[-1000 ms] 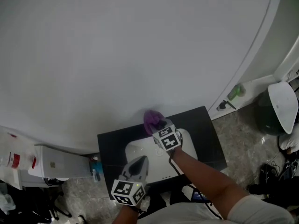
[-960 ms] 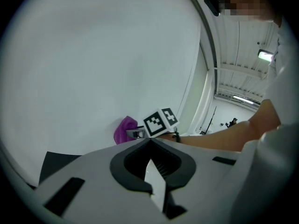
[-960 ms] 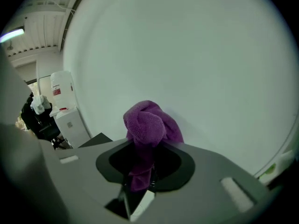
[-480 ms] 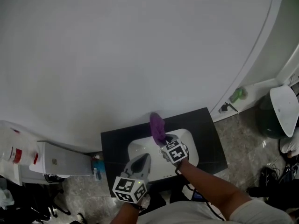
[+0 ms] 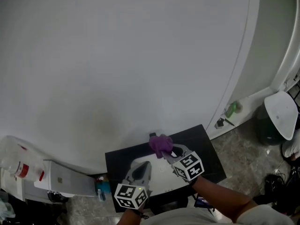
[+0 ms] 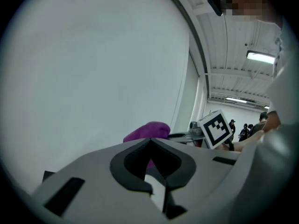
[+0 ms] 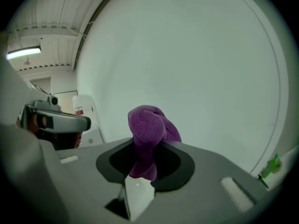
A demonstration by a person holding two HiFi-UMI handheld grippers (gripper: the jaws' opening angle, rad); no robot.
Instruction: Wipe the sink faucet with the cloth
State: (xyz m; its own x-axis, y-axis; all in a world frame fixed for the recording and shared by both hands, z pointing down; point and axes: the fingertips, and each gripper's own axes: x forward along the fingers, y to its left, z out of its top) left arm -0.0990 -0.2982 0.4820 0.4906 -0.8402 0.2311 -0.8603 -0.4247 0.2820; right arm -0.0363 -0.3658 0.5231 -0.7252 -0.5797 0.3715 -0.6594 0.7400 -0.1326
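While the purple cloth [image 5: 161, 145] is pinched between the jaws of the right gripper [image 5: 168, 153], it is held at lower centre of the head view, above the white sink [image 5: 161, 171] on the black bench [image 5: 117, 161]. The jaws of the left gripper [image 6: 150, 141] are pressed together, with nothing held between them.

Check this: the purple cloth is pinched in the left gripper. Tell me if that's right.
Not right. The purple cloth is pinched in the right gripper, not the left gripper, whose jaws hold nothing. The right gripper view shows it.
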